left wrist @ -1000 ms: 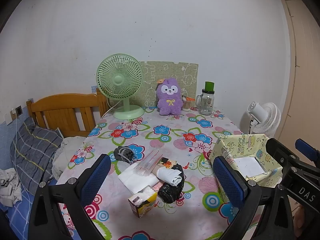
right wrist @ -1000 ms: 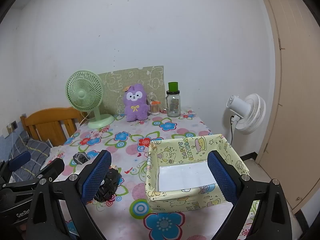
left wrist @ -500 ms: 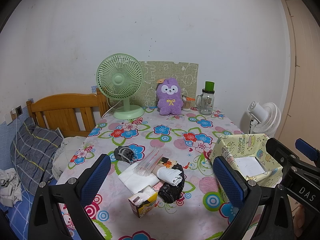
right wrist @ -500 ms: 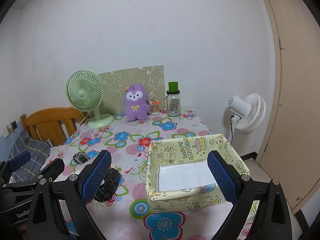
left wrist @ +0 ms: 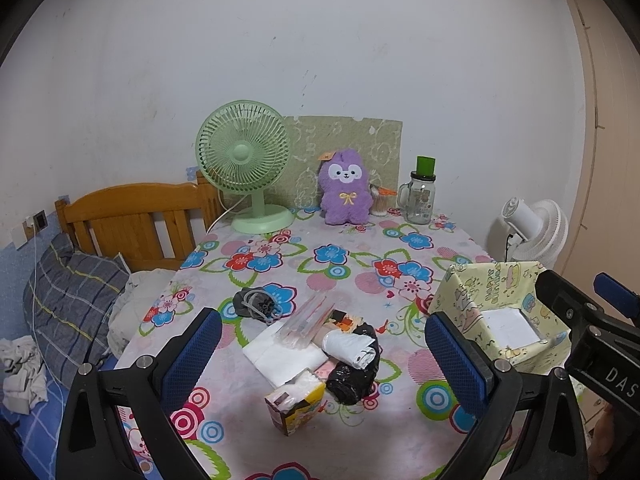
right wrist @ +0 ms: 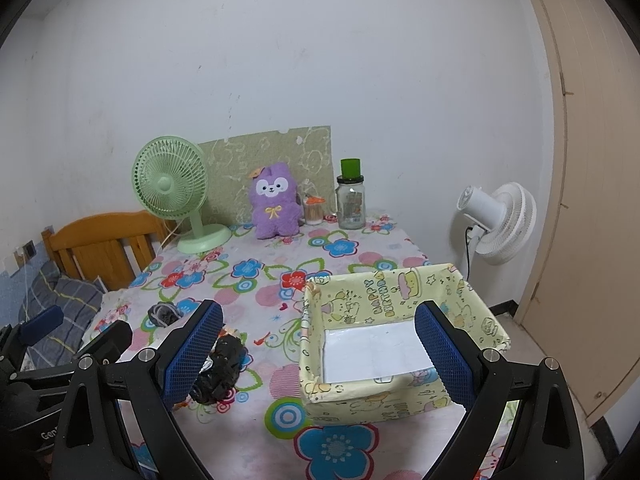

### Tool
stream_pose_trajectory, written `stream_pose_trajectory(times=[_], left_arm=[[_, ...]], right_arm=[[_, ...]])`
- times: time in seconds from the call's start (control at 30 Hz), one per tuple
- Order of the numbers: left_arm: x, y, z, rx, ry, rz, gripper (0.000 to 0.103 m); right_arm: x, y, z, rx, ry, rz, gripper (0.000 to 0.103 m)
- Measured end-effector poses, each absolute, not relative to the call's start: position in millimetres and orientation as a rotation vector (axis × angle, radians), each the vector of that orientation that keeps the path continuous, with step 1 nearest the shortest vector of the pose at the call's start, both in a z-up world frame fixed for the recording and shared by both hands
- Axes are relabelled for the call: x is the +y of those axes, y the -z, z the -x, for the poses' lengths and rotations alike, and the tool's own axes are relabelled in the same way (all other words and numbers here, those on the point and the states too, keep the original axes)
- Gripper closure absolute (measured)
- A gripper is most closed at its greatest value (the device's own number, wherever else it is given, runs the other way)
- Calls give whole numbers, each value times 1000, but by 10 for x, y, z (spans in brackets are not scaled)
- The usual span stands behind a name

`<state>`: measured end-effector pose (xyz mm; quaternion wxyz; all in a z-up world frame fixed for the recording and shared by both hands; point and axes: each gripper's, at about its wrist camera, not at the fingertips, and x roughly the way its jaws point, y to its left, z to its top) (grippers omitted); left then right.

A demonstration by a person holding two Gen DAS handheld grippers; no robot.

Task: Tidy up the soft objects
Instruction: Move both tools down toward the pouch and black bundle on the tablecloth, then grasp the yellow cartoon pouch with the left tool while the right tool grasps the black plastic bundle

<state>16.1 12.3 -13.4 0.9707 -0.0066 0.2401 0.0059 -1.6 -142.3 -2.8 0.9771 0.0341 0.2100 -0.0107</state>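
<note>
we risk snagging the clear sleeve (left wrist: 310,320) or knocking the tissue pack (left wrist: 294,404) if we drop straight into the heap, since the black bag (left wrist: 354,372) and white bag (left wrist: 350,350) overlap. both the left gripper (left wrist: 320,354) and right gripper (right wrist: 318,354) hang spread wide, empty; the heap sits ahead between the left fingers, the yellow box (right wrist: 396,296) before the right.

On the surface (left wrist: 352,256) we see a heap of bags (left wrist: 352,360) near its left-middle, with a small carton (left wrist: 294,400) nearer and a rolled cloth (left wrist: 256,304) farther left. A box (right wrist: 396,336) sits to the right. Along the far edge stand a fan (left wrist: 244,160), a plush toy (left wrist: 344,188) and a jar (left wrist: 420,196).
</note>
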Motion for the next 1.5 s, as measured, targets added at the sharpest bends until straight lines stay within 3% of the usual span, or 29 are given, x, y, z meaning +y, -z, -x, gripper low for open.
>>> stream_pose_trajectory(times=[0.53,1.33,1.5], left_arm=[[384,499,-378,579,15,17,6],[755,969,-799,698,59,61,9],[738,976,-880,701,86,51,9]], right_arm=[[-1019,348,-291,486,-26,-65,5],[-347,802,-778,632,-116,-11,15],[-295,847,-910,660,-130,-15,21]])
